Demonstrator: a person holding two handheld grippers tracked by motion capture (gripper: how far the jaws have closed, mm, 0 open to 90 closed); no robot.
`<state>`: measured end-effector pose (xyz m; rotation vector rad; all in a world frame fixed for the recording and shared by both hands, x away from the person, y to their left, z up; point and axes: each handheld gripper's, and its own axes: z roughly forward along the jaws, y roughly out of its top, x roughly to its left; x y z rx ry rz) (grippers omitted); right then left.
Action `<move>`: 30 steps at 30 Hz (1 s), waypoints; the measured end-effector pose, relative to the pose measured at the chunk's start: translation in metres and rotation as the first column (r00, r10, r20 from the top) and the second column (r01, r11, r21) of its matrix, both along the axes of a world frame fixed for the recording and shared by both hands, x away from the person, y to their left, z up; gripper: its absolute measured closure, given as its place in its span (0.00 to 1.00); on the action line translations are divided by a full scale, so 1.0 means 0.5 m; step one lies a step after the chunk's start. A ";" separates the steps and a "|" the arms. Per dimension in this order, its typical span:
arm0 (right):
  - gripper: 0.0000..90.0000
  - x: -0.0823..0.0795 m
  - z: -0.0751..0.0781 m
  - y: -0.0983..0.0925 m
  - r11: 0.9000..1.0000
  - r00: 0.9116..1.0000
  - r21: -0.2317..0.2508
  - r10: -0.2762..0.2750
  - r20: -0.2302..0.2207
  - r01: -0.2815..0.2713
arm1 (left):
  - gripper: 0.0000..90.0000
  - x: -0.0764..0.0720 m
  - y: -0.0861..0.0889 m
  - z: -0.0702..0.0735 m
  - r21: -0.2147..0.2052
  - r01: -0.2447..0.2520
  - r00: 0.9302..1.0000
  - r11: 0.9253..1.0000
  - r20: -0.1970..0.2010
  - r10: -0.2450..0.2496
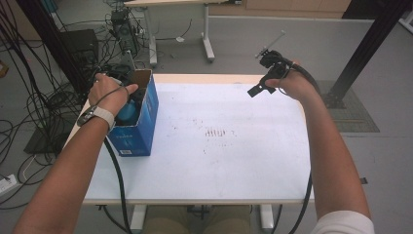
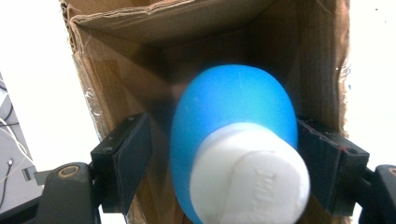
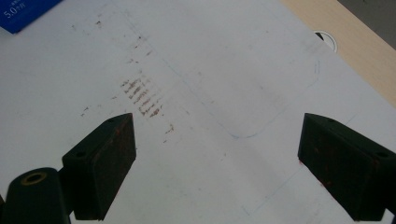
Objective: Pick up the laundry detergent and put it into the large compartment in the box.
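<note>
Left tongs [image 2: 224, 154] loose around blue bottle [image 2: 233, 121] inside cardboard box [image 2: 116, 60]; right tongs [image 3: 217, 163] wide open above table [image 3: 210, 60].

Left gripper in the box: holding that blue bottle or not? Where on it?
Not gripped. The bottle sits between the left gripper's jaws at its blue body, inside the box, with a gap at one pad. Right gripper is open, empty.

Nothing much else going on: a white table sheet [image 3: 219, 56] with rusty brown smudges [image 3: 142, 98] just ahead of the left-hand jaw. Faint pencil outline [image 3: 275, 116] sits between the jaws, farther out.
</note>
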<state>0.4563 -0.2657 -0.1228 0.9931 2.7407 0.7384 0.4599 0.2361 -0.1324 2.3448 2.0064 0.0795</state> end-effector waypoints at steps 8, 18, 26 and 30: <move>0.13 -0.003 0.004 0.002 1.000 1.000 -0.001 0.002 0.001 -0.002 | 0.19 -0.005 0.006 0.014 -0.014 -0.006 1.000 1.000 0.008 0.006; 0.13 -0.006 0.007 0.002 1.000 1.000 0.001 0.006 0.005 -0.006 | 0.10 -0.011 0.011 0.046 -0.011 0.011 1.000 1.000 0.017 -0.011; 0.13 -0.009 0.010 -0.001 1.000 1.000 -0.003 0.003 0.007 -0.003 | 0.07 -0.017 0.008 0.083 -0.021 0.073 0.997 0.997 0.041 -0.072; 0.13 -0.011 0.012 -0.002 1.000 1.000 -0.001 0.001 0.006 -0.001 | 0.07 -0.023 0.009 0.108 -0.042 0.104 0.993 0.994 0.062 -0.101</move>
